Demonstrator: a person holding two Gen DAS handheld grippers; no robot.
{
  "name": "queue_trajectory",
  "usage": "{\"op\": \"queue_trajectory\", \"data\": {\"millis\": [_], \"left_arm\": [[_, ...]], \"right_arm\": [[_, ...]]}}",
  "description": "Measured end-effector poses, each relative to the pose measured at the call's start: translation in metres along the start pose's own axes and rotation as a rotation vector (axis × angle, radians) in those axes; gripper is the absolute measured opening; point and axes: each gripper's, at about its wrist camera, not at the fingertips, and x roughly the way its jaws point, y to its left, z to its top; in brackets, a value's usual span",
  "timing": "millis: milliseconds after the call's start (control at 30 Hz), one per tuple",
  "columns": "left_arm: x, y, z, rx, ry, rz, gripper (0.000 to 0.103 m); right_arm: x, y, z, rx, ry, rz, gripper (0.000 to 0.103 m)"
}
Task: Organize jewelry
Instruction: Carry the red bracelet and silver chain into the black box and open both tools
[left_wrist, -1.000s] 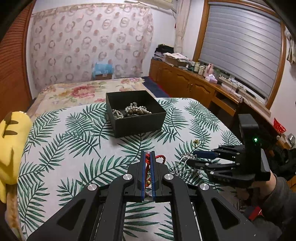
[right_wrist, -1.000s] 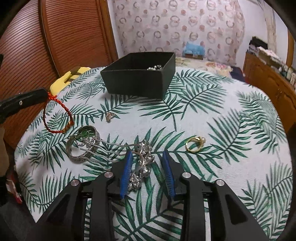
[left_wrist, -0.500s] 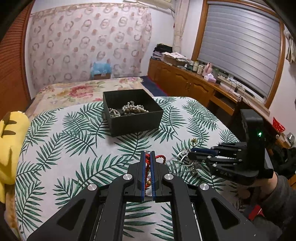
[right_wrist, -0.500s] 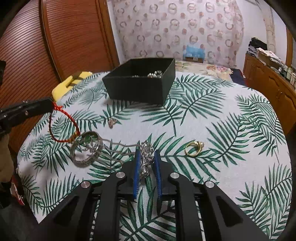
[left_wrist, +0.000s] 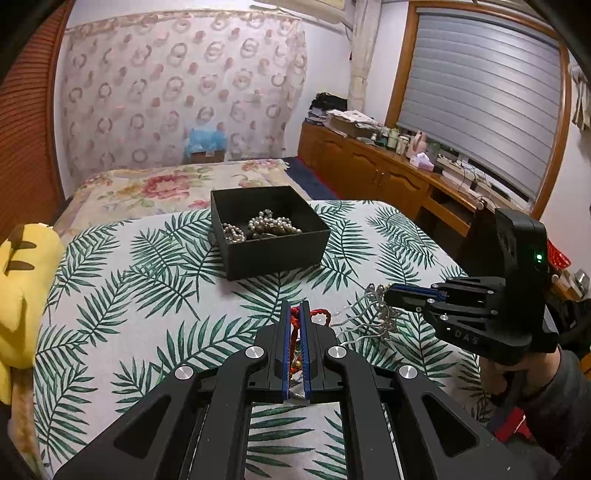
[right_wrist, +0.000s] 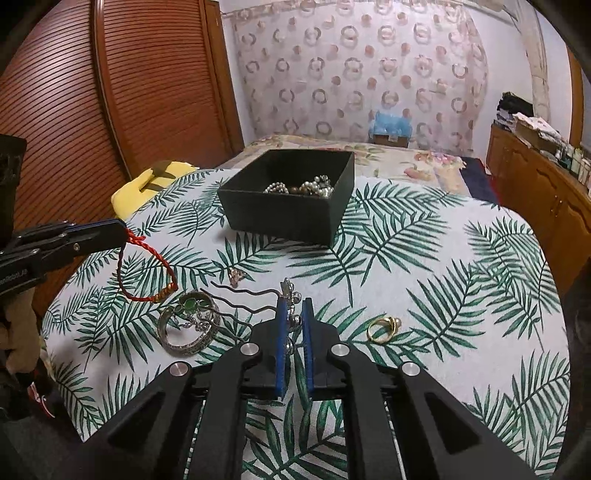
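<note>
A black open box (left_wrist: 271, 229) (right_wrist: 291, 199) holding pearl strands stands at the far middle of the leaf-print tablecloth. My left gripper (left_wrist: 294, 314) (right_wrist: 118, 229) is shut on a red cord bracelet (right_wrist: 147, 269), which hangs above the cloth. My right gripper (right_wrist: 294, 308) (left_wrist: 388, 293) is shut on a silver hair comb (right_wrist: 255, 295) (left_wrist: 369, 317) and holds it off the cloth. A silver bangle with a green stone (right_wrist: 190, 321), a gold ring (right_wrist: 382, 328) and a small charm (right_wrist: 235, 275) lie on the cloth.
A yellow plush toy (left_wrist: 26, 295) (right_wrist: 147, 181) sits at the table's left edge. A bed with a floral cover (left_wrist: 166, 184) lies beyond the table. Wooden cabinets (left_wrist: 388, 177) run along the right wall. Brown slatted doors (right_wrist: 92, 92) stand on the left.
My right gripper closed on the silver hair comb and lifted it off the cloth. Both grippers rose and moved towards the black box, the left still holding the red bracelet.
</note>
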Motion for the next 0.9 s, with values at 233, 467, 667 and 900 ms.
{"op": "queue_trajectory", "data": {"millis": [233,467,667,900], "left_arm": [[-0.003,0.001,0.015,0.011,-0.032,0.006,0.004],[-0.003,0.0,0.031,0.028,-0.06,0.015,0.004],[0.002,0.003,0.044,0.037,-0.074,0.031,0.004],[0.01,0.008,0.06,0.056,-0.087,0.05,0.004]], "right_arm": [[-0.01,0.002,0.016,-0.055,-0.032,-0.03,0.008],[-0.015,0.0,0.036,-0.099,-0.057,-0.066,0.008],[-0.023,-0.004,0.061,-0.131,-0.097,-0.101,0.008],[-0.022,-0.01,0.099,-0.14,-0.141,-0.093,0.008]]}}
